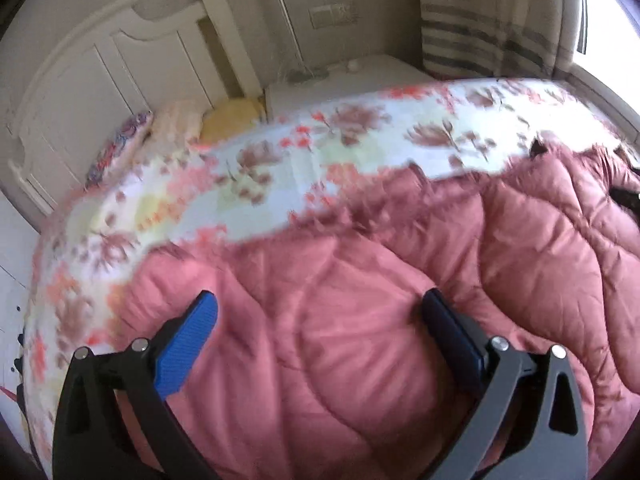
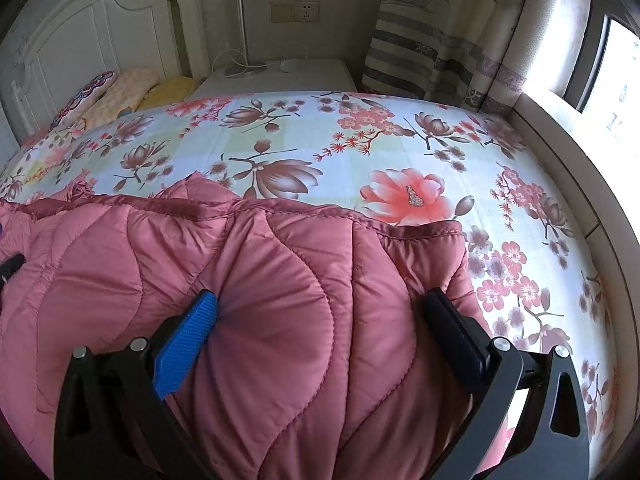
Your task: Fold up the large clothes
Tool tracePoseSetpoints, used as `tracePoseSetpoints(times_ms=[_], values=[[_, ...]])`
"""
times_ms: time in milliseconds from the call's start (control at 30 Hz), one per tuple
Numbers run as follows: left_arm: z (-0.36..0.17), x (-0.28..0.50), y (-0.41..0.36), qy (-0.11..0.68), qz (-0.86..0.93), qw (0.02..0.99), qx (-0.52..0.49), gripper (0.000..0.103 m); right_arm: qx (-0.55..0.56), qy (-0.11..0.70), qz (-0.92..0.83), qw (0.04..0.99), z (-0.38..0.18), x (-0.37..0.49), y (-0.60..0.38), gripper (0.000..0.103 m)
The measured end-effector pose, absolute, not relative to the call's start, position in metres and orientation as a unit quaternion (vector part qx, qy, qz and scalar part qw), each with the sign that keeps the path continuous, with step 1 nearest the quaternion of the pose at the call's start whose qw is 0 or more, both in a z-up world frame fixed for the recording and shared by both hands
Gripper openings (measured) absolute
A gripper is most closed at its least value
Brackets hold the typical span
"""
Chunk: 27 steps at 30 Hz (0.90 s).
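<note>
A pink quilted puffer coat lies spread on the floral bed sheet. My left gripper is open, its blue-padded fingers wide apart just above the coat's padded surface. In the right wrist view the same coat fills the lower left, its hemmed edge running across the middle. My right gripper is open too, its fingers spread over a bulging panel near the coat's right edge, with the blue pad touching the fabric. The left view is blurred by motion.
The floral sheet stretches beyond the coat toward a white headboard with pillows. A white bedside table, a striped curtain and a bright window stand at the back right.
</note>
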<state>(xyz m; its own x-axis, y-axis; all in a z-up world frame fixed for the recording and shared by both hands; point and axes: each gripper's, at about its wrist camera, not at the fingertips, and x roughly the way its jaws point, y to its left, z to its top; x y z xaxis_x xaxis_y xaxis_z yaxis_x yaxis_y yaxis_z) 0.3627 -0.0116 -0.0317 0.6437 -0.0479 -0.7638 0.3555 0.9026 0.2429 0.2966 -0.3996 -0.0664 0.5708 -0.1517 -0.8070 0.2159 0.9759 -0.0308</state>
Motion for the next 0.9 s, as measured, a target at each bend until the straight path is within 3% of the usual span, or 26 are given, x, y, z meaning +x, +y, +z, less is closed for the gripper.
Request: tracePoseSetpoints(times_ms=[67,233,567,733,900], values=[[-0.028,0.377,0.009,0.406,-0.079,0.896,0.161,0.101,0.034,0.451,-0.104,0.886,-0.066,0.297,-0.4,0.099],[-0.061,0.415,0.078,0.482,-0.097,0.869,-0.047,0.101,0.033,0.45,-0.105,0.886,-0.066,0.297,-0.4,0.099],[-0.045,0.396,0.066,0.448,-0.044,0.893,0.007,0.101,0.057,0.453,-0.083,0.886,-0.063,0.296,-0.405,0.099],[0.014,0.326,0.045,0.31,-0.063,0.947,0.061,0.101,0.106,0.407,-0.027,0.907,-0.03,0.262,-0.394,0.099],[0.019,0.262,-0.022,0.264,-0.153,0.937,0.168,0.101,-0.02,0.396,0.079,0.914,-0.019,0.238,-0.3,0.098]])
